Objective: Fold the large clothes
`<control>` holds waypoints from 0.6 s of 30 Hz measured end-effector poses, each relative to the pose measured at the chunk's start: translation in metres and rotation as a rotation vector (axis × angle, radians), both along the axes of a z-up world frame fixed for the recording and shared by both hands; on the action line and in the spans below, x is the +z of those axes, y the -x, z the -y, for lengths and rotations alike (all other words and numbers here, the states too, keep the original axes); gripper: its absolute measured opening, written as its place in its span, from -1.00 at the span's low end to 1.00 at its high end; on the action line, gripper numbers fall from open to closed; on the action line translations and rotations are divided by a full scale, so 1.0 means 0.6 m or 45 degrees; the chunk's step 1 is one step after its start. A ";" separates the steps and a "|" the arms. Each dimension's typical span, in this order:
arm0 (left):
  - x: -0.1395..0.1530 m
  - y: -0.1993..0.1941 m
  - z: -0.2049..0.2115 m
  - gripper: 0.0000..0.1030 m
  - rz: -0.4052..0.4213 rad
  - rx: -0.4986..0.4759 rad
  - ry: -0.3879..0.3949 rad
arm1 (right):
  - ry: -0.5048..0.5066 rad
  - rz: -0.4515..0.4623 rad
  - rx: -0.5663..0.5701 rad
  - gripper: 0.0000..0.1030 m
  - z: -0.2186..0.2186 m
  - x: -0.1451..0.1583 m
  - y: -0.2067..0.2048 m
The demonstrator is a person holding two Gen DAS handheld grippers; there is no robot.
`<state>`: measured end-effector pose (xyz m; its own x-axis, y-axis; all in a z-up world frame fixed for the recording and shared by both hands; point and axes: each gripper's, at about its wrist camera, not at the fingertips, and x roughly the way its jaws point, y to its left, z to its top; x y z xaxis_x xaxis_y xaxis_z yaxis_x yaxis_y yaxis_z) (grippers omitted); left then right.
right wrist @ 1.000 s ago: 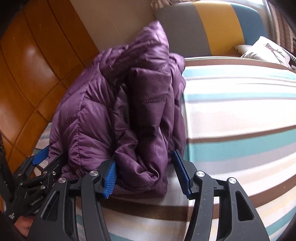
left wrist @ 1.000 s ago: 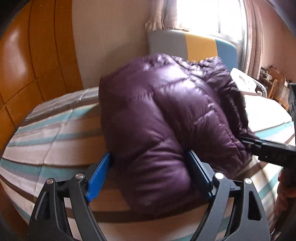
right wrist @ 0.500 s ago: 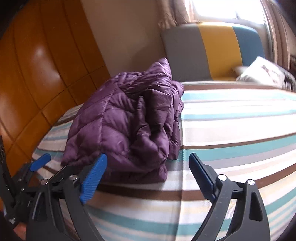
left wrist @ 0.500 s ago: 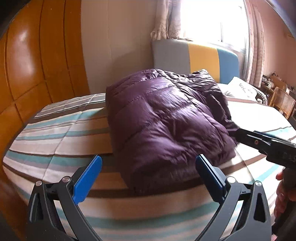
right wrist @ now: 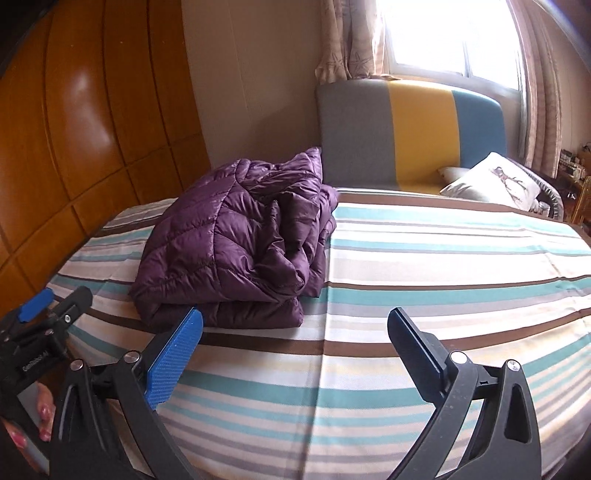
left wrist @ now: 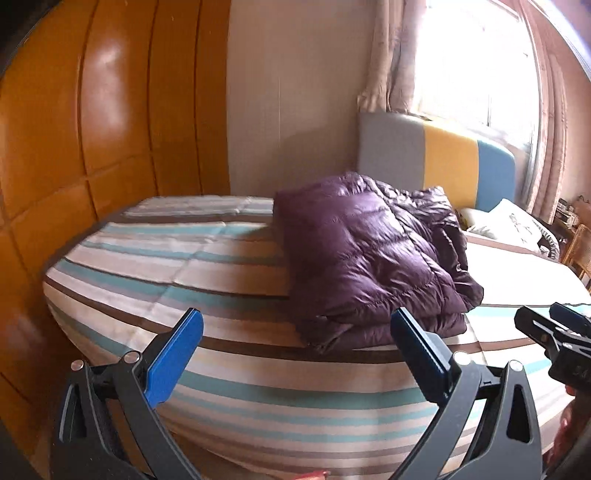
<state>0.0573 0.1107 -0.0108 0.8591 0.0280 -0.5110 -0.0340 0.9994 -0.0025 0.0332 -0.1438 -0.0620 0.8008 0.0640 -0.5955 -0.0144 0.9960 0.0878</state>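
Note:
A purple puffer jacket (left wrist: 373, 254) lies folded in a thick bundle on the striped bed (left wrist: 207, 258). It also shows in the right wrist view (right wrist: 243, 243), near the bed's left side. My left gripper (left wrist: 295, 332) is open and empty, held back from the bed's near edge, apart from the jacket. My right gripper (right wrist: 295, 332) is open and empty too, over the bed's near edge to the right of the jacket. Each gripper shows at the edge of the other's view: the right gripper's black body (left wrist: 557, 336) and the left gripper's black body (right wrist: 40, 325).
An orange wooden wardrobe (left wrist: 74, 155) stands left of the bed. A grey, yellow and blue headboard (right wrist: 413, 136) and a white pillow (right wrist: 491, 181) are at the far end, under a bright window (right wrist: 454, 33). Cluttered furniture (left wrist: 576, 229) stands at the far right.
Both grippers opened, let go of the jacket and pulled back from it. The jacket now rests folded on the bed, farther away in both views.

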 end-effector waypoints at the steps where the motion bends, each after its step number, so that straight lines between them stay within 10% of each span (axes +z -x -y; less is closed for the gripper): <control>1: 0.002 0.005 0.001 0.96 0.005 -0.005 -0.009 | 0.002 0.006 0.005 0.94 0.000 0.002 0.006; 18: 0.006 0.024 -0.003 0.96 0.009 0.033 0.019 | -0.002 0.060 0.002 0.94 -0.014 0.019 0.029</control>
<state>0.0426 0.1125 -0.0071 0.8617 0.0425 -0.5056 -0.0595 0.9981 -0.0175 0.0158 -0.1353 -0.0505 0.8278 0.0664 -0.5571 -0.0202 0.9959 0.0887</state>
